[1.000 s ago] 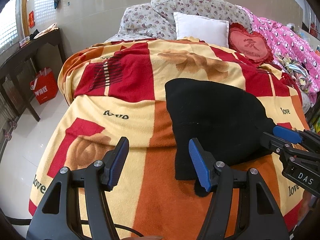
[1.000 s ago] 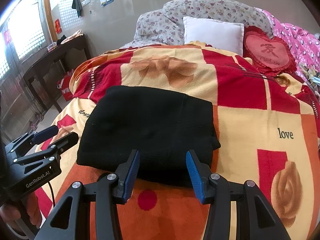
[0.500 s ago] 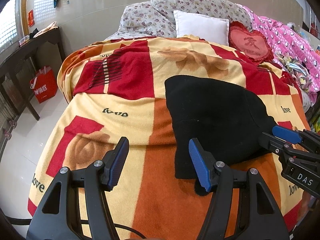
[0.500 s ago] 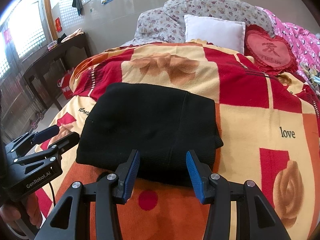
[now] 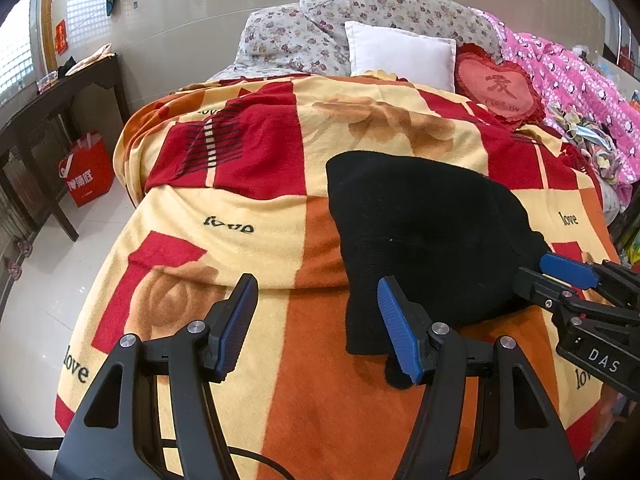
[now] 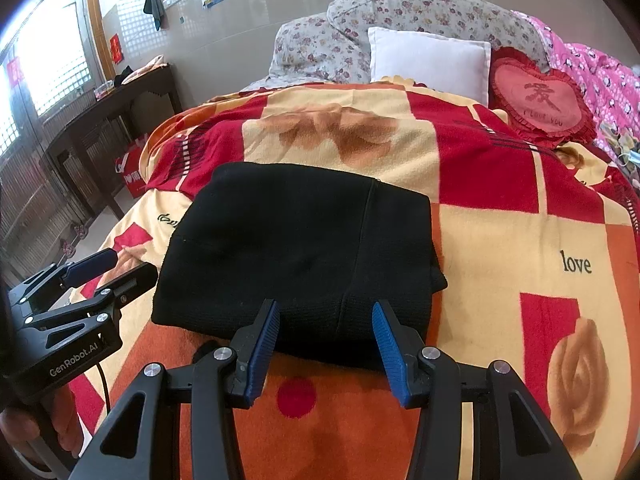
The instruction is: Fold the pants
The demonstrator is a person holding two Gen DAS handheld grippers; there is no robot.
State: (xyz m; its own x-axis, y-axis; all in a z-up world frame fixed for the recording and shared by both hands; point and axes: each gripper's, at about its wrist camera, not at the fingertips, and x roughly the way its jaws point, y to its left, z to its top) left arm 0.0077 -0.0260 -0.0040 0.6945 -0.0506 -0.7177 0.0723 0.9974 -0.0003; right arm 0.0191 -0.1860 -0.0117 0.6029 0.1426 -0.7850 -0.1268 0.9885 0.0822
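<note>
The black pants (image 6: 304, 248) lie folded into a thick rectangle on the patterned blanket (image 6: 500, 248), near the foot of the bed. My right gripper (image 6: 325, 306) hovers over their near edge with blue pads apart and nothing pressed between them. In the left wrist view the pants (image 5: 420, 232) lie right of centre. My left gripper (image 5: 316, 280) is open over bare blanket (image 5: 240, 208) just left of them, its right pad by their near left corner. Each gripper shows in the other's view: the right gripper (image 5: 568, 276) at the pants' right edge, the left gripper (image 6: 108, 268) at their left.
A white pillow (image 5: 400, 54), floral pillows (image 5: 288, 40) and a red heart cushion (image 5: 500, 88) lie at the head of the bed. A pink quilt (image 5: 580, 92) is piled on the right. Left of the bed stand a dark wooden table (image 5: 60, 96) and a red bag (image 5: 88, 168) on the tiled floor.
</note>
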